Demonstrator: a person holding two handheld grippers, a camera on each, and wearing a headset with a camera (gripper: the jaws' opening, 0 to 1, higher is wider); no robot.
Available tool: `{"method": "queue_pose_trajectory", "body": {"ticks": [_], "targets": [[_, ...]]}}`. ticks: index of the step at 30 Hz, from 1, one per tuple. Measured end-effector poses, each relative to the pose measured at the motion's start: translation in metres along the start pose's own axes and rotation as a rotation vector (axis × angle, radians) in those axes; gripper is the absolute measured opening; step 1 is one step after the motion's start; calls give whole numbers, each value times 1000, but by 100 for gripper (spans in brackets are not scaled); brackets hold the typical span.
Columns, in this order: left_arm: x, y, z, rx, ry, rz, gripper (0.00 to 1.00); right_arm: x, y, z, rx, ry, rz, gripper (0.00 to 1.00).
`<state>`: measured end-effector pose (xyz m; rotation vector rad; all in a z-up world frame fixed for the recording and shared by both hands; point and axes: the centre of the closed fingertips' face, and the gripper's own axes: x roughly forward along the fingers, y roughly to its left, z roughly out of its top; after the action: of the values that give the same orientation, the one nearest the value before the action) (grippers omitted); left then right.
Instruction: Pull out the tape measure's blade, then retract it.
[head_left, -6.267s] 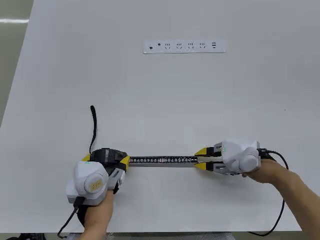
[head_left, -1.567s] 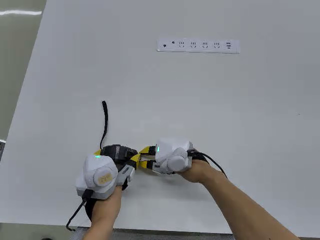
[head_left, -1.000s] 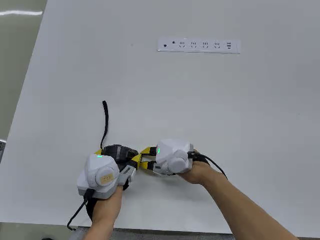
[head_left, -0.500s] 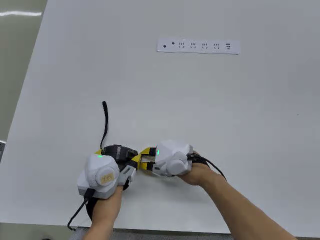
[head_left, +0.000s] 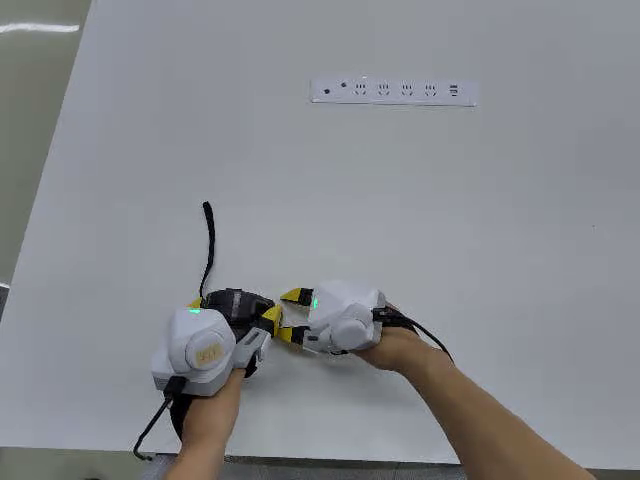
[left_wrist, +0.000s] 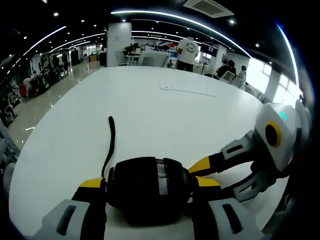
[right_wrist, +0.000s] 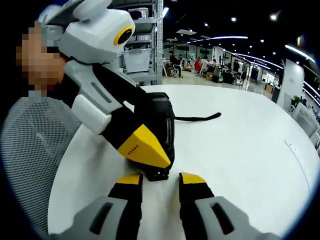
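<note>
Our left gripper (left_wrist: 150, 184) pinches the hard black plastic tape measure (right_wrist: 159, 125) by its sides, our right gripper (right_wrist: 160, 181) gapes just beside it; we judge it stiff, slick

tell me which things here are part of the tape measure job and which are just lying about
Part of the job:
- tape measure, clamped in the left gripper
- its black strap
- right gripper, open at the blade's end

Just lying about:
- power strip, far across the table
</note>
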<state>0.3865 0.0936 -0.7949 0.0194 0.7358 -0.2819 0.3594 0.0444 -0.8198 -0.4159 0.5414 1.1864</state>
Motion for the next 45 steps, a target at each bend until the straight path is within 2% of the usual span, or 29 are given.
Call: {"method": "queue_pose_trajectory", "body": {"ticks": [2,6,9,17,18,23,25,28,32,35,45], "targets": [[-1,0,1,21,-5,-9,68,-3,-2,0,20,-7,-15,31],[-5,1,2,44,-14,-30,70,-9,-4,-4,43,-1,-34,44],[-6,3,0,53,-15,-41,72,-15,-6,-7,67,-4,-44,46],[-12,2,-1,163,-31,-112,76,-38,-11,-15,142,-19,-95,61],[-12,3,-1,163,-30,-114,76,-41,-11,-15,145,-18,-101,64],[-14,6,-2,192,-27,-170,78,-63,-14,-23,188,-26,-144,70],[-14,4,-5,213,-4,-205,79,-73,-13,-25,203,-32,-160,73],[-15,0,-6,251,0,-243,81,-87,-15,-31,234,-46,-193,75],[-18,-2,-7,303,-4,-274,83,-106,-12,-35,267,-68,-223,80],[-20,-3,-8,306,-12,-305,85,-121,-9,-41,292,-84,-253,84],[-30,6,-18,343,-2,-331,91,-156,7,-65,367,-107,-338,92]]}}
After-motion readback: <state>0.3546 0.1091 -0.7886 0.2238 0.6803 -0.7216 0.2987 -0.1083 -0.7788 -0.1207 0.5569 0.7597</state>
